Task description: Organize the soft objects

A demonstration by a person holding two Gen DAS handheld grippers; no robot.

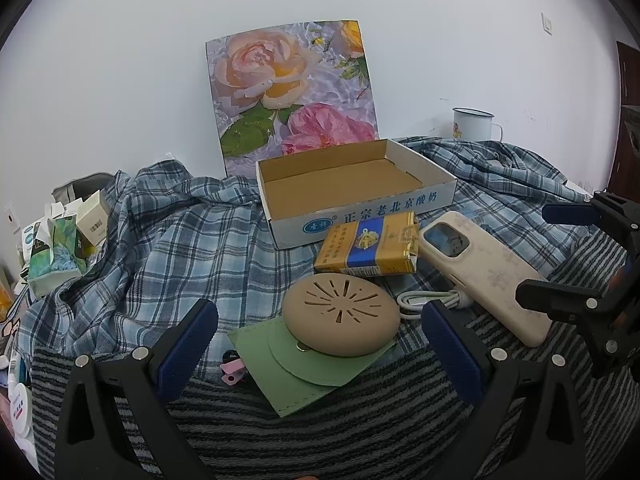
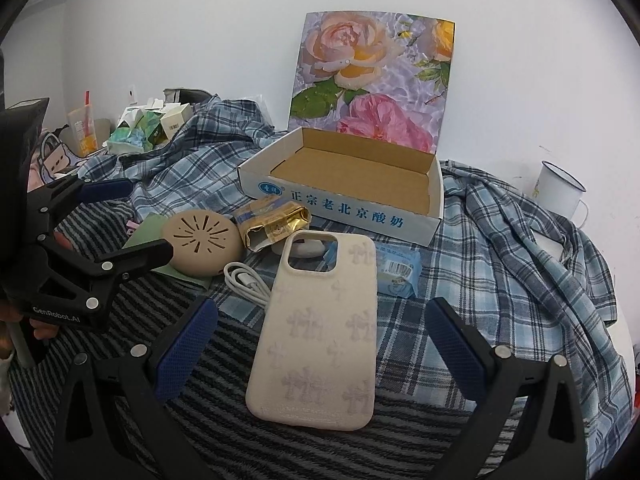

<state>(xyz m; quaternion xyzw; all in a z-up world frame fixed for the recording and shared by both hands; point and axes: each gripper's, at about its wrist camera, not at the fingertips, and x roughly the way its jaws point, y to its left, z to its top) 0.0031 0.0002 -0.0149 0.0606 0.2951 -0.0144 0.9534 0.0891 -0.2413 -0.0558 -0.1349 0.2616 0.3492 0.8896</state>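
Note:
My left gripper [image 1: 318, 318] is open just in front of a tan round slotted case [image 1: 340, 312] that lies on a green pouch [image 1: 312, 376]. Behind them lie a gold-and-blue pack [image 1: 368, 248] and a white cable [image 1: 424, 300]. My right gripper [image 2: 322, 312] is open above a beige phone case [image 2: 320, 340], which lies flat between its fingers. A small blue tissue pack [image 2: 400, 276] sits to the right of the phone case. The open cardboard box [image 2: 360, 208] behind them holds nothing. Each gripper shows in the other's view: the right gripper [image 1: 544, 254], the left gripper [image 2: 140, 220].
A blue plaid shirt [image 1: 160, 248] and a striped cloth [image 2: 200, 432] cover the surface. A floral board [image 1: 292, 88] leans on the wall behind the box. A white enamel mug [image 2: 560, 188] stands far right; cartons and tissue boxes [image 1: 60, 248] crowd the left. A pink clip [image 1: 232, 368] lies by the pouch.

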